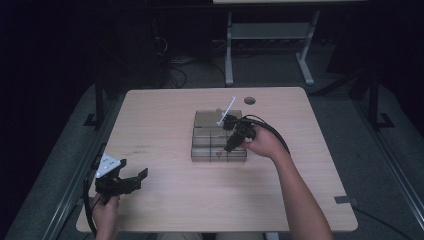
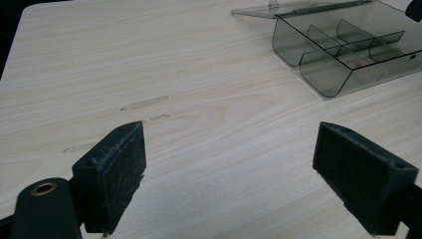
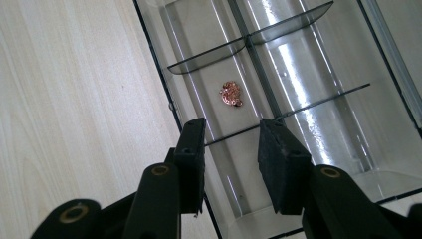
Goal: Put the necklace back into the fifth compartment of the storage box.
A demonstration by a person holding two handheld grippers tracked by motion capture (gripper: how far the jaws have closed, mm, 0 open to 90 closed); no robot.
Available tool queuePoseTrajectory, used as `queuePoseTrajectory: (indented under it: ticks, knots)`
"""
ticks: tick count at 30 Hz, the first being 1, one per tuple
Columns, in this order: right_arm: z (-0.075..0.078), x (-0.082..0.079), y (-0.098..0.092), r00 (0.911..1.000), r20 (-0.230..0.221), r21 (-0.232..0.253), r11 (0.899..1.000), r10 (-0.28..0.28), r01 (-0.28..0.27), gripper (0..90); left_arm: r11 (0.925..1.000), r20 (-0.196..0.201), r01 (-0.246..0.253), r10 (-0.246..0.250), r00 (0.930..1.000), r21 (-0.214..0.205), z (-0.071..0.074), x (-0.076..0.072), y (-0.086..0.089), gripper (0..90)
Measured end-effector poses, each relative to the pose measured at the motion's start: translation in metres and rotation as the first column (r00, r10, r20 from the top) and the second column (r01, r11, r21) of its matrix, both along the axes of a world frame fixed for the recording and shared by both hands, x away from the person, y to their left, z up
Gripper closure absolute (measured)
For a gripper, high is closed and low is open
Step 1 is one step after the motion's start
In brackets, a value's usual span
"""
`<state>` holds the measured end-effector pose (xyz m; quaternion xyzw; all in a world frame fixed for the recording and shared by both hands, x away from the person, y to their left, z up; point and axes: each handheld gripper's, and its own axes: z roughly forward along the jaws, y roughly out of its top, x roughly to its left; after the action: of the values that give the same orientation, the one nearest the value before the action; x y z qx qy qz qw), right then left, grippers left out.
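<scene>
A clear smoky plastic compartment box (image 1: 218, 152) stands mid-table, its lid (image 1: 210, 119) folded open behind it. In the right gripper view a small coppery bit (image 3: 231, 93) lies on the floor of one compartment of the box (image 3: 159, 69). My right gripper (image 3: 231, 149) hovers just above that row, its jaws apart with nothing between them. In the high view the right gripper (image 1: 231, 146) sits over the box's right half. My left gripper (image 1: 140, 180) rests near the table's front left corner, jaws wide open and empty. The left gripper view has the left gripper (image 2: 229, 164) over bare wood, with the box (image 2: 343, 50) far off.
A round cable hole (image 1: 250, 100) sits near the table's far edge. A thin white rod (image 1: 227, 110) sticks up beside the right gripper. The frame of another table (image 1: 230, 50) stands on the dark floor beyond.
</scene>
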<state>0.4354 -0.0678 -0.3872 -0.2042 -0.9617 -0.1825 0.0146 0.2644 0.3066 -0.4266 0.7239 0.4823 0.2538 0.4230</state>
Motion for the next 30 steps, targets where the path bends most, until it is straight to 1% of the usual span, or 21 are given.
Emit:
queuePoseTrajectory:
  ticks: [3,6,10,13,16,21,25,30]
  knots:
    - [0.000,-0.001,-0.001,1.0000,-0.003,-0.005,1.000,-0.003,0.003,62.4,1.0000,0.004,0.004,-0.004,1.0000,0.003,0.000,0.000,0.000,13.0]
    - [0.001,-0.001,-0.003,1.0000,-0.002,-0.003,1.000,-0.008,0.008,61.8,1.0000,-0.002,0.002,-0.002,1.0000,0.000,-0.001,0.000,0.000,13.0]
    - [0.003,-0.002,-0.005,0.9999,0.006,-0.005,1.000,-0.010,0.010,61.2,1.0000,0.003,0.005,-0.005,1.0000,0.004,0.000,-0.001,0.000,13.0]
    - [0.004,-0.003,-0.006,0.9998,0.011,0.001,1.000,-0.015,0.015,58.3,1.0000,0.003,-0.001,0.001,1.0000,-0.002,0.000,-0.001,0.000,13.0]
    - [0.004,-0.004,-0.007,0.9998,0.014,-0.002,1.000,-0.015,0.015,58.1,1.0000,0.003,0.004,-0.004,1.0000,0.005,0.000,-0.001,0.000,13.0]
    - [0.004,-0.006,-0.011,0.9996,0.021,0.003,1.000,-0.018,0.018,57.5,1.0000,0.001,0.002,-0.002,1.0000,0.003,0.000,-0.001,0.000,13.0]
    - [0.006,-0.008,-0.016,0.9994,0.019,-0.002,1.000,-0.029,0.029,56.9,1.0000,0.000,0.004,-0.004,1.0000,0.001,0.000,-0.001,-0.001,13.0]
    - [0.008,-0.010,-0.020,0.9993,0.026,-0.004,1.000,-0.028,0.028,56.2,1.0000,0.002,0.001,-0.001,1.0000,-0.001,0.000,-0.001,-0.001,13.0]
